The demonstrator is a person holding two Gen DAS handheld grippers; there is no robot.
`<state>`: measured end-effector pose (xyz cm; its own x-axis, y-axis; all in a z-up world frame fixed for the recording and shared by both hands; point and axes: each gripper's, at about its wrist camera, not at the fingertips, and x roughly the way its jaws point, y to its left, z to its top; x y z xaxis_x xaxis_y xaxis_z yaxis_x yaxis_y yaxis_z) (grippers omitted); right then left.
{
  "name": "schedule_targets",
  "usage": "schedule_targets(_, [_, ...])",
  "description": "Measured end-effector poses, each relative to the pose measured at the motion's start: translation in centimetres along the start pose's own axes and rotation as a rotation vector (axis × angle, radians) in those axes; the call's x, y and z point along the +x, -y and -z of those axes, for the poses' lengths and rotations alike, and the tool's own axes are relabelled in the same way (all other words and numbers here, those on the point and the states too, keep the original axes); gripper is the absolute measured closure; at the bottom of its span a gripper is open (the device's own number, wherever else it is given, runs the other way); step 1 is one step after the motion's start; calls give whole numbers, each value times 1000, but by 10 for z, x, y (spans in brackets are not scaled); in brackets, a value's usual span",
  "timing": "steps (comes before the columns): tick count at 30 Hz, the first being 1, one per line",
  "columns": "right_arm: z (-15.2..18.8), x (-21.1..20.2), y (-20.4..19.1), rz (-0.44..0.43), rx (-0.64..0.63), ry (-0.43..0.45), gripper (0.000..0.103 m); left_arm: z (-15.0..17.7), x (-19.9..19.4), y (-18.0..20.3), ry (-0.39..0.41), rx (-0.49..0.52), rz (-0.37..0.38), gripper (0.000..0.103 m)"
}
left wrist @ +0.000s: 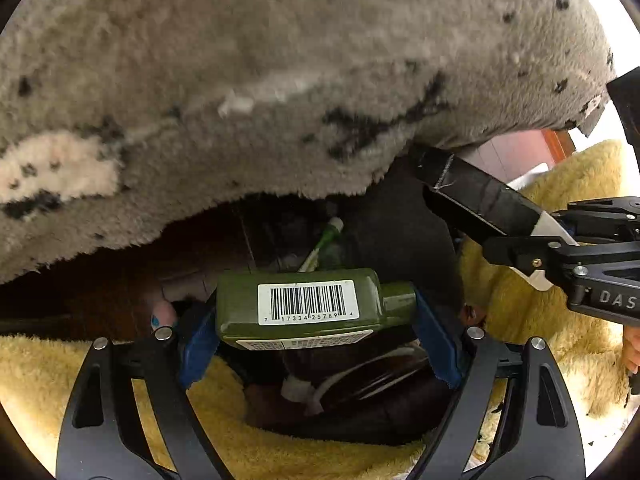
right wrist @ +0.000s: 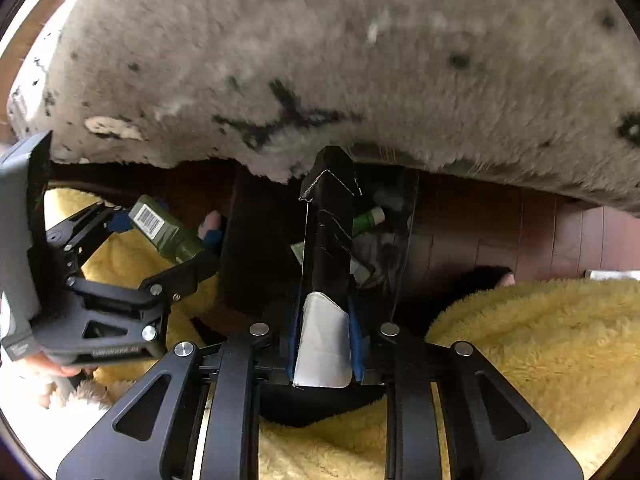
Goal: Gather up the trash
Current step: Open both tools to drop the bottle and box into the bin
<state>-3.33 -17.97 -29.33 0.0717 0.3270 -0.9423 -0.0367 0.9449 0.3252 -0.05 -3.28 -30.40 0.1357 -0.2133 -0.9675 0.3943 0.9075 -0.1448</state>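
My left gripper (left wrist: 316,320) is shut on a green bottle (left wrist: 308,306) with a white barcode label, held sideways between the blue pads above a dark bin. It also shows in the right wrist view (right wrist: 164,230), left of centre. My right gripper (right wrist: 324,340) is shut on a black and white carton (right wrist: 326,264), which points forward over the dark bin (right wrist: 248,240); the carton also shows in the left wrist view (left wrist: 480,196) at right. Inside the bin lie a green and white tube (right wrist: 368,218) and other pale trash.
A grey speckled shaggy rug (left wrist: 260,80) hangs over the upper half of both views. A yellow fluffy blanket (right wrist: 540,340) lies below and to the sides. Dark wooden floor (right wrist: 500,232) shows beyond the bin.
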Motion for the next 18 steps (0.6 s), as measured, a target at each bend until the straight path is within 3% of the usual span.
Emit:
schedule_targets(3, [-8, 6, 2, -9, 9, -28, 71, 2, 4, 0, -14, 3, 13, 21])
schedule_targets(7, [-13, 2, 4, -4, 18, -1, 47, 3, 5, 0, -18, 6, 17, 21])
schedule_targets(11, [-21, -10, 6, -6, 41, 53, 44, 2, -1, -1, -3, 3, 14, 16])
schedule_targets(15, [-27, -22, 8, -2, 46, 102, 36, -3, -14, -2, 31, 13, 16, 8])
schedule_targets(18, [-30, -34, 8, -2, 42, 138, 29, -5, -24, 0, 54, 19, 21, 8])
